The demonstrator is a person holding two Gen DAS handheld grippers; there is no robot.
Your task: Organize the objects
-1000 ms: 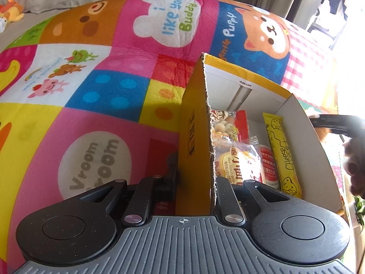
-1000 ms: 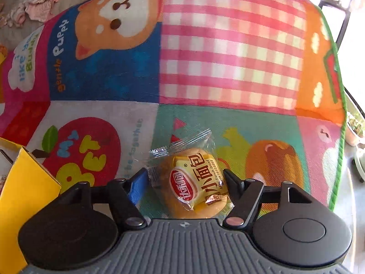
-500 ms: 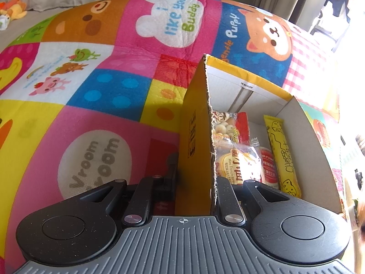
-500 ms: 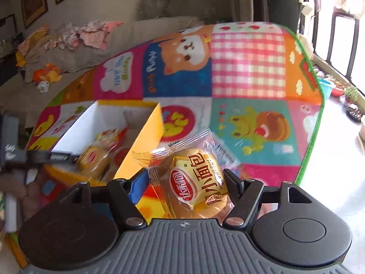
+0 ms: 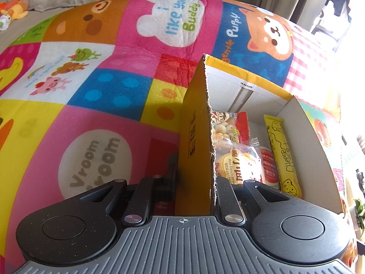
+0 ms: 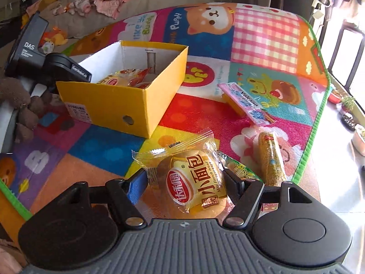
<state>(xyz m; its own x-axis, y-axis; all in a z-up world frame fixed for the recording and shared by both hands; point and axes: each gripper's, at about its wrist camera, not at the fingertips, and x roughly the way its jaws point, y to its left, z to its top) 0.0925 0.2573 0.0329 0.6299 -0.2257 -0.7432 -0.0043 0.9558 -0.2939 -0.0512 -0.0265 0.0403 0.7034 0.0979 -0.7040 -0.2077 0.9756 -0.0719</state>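
Note:
My left gripper (image 5: 194, 180) is shut on the near wall of the yellow cardboard box (image 5: 196, 137), one finger outside and one inside. The box holds several snack packs, among them a yellow cheese stick (image 5: 281, 150) and a bread pack (image 5: 237, 162). In the right wrist view the box (image 6: 127, 96) stands on the mat at upper left, with the left gripper (image 6: 66, 70) at its left wall. My right gripper (image 6: 184, 182) is shut on a mini French bread pack (image 6: 194, 187) and holds it above the mat, nearer and to the right of the box.
A colourful play mat (image 6: 262, 36) covers the floor. On it, right of the box, lie a pink snack box (image 6: 244, 100), a yellow wrapped roll (image 6: 271, 159) and a green packet (image 6: 241, 171). The mat's green edge (image 6: 312, 137) is at the right. Plush toys and clothes (image 6: 91, 2) lie behind.
My right gripper has lifted and swung back with the bread pack, so the box and more of the mat now show. The left gripper keeps its hold on the box wall.

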